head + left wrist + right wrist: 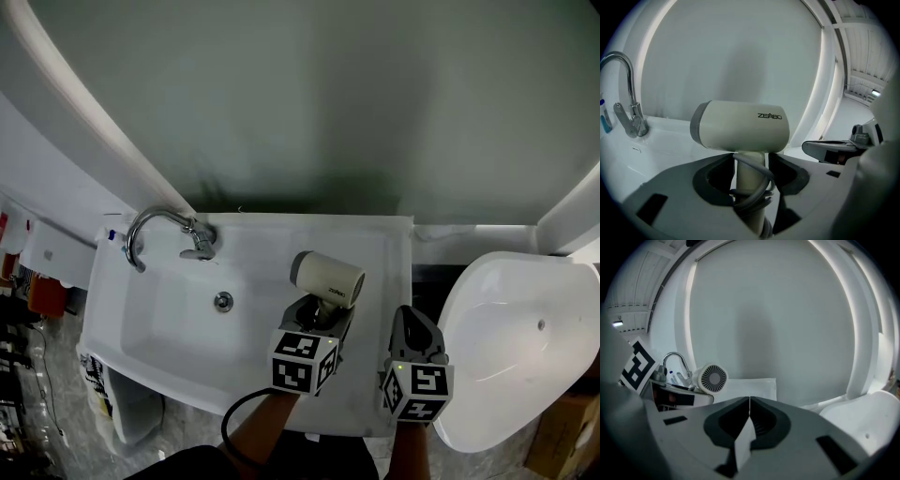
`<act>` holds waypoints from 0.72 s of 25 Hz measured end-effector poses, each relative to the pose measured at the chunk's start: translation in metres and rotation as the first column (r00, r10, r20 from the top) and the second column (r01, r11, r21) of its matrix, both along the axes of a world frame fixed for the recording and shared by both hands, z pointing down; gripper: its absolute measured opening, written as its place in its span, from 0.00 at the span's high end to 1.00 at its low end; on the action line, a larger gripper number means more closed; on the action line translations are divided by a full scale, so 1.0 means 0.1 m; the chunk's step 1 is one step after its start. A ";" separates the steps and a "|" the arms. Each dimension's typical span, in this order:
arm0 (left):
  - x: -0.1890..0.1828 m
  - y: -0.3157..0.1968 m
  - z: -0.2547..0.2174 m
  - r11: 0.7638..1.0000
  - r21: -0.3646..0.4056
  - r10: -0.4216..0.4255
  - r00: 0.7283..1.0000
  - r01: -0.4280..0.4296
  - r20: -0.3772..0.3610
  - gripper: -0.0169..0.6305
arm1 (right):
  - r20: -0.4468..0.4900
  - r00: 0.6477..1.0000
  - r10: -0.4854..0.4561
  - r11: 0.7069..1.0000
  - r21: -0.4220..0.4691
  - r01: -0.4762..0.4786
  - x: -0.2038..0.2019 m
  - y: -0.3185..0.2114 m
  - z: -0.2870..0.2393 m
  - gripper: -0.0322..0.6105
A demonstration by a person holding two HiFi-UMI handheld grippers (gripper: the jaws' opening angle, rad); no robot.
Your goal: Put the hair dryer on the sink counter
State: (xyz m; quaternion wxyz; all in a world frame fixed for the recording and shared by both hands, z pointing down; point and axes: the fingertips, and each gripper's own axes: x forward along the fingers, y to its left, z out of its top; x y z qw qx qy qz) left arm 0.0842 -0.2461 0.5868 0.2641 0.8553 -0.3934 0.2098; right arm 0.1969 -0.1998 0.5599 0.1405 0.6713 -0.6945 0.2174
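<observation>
The faucet [155, 225] stands at the basin's [169, 323] back left rim, with the drain [223, 301] in it, and right of the basin lies the counter [380, 251], over which is the dryer [328, 278], its handle between the jaws of the left gripper [321, 314], with the right gripper [412, 325] just to its right and another fixture [506, 328] farther right.

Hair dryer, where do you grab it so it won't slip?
Grip the hair dryer by its slim handle, coming from the near side, under the barrel. The barrel looks too fat for the jaws; the left gripper clamps that handle, cord wrapped round it.
</observation>
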 end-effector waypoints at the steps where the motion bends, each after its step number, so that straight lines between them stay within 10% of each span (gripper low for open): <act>1: 0.01 0.00 0.05 1.000 -0.010 0.002 1.000 -0.002 0.005 0.62 | 0.002 1.000 0.001 1.000 -0.004 -0.001 0.01 -0.01 0.02 0.92; 18: 0.21 -0.11 0.60 0.985 -0.175 0.035 0.992 -0.013 0.122 0.61 | 0.046 0.999 0.022 0.998 -0.056 -0.019 0.10 -0.20 0.30 0.92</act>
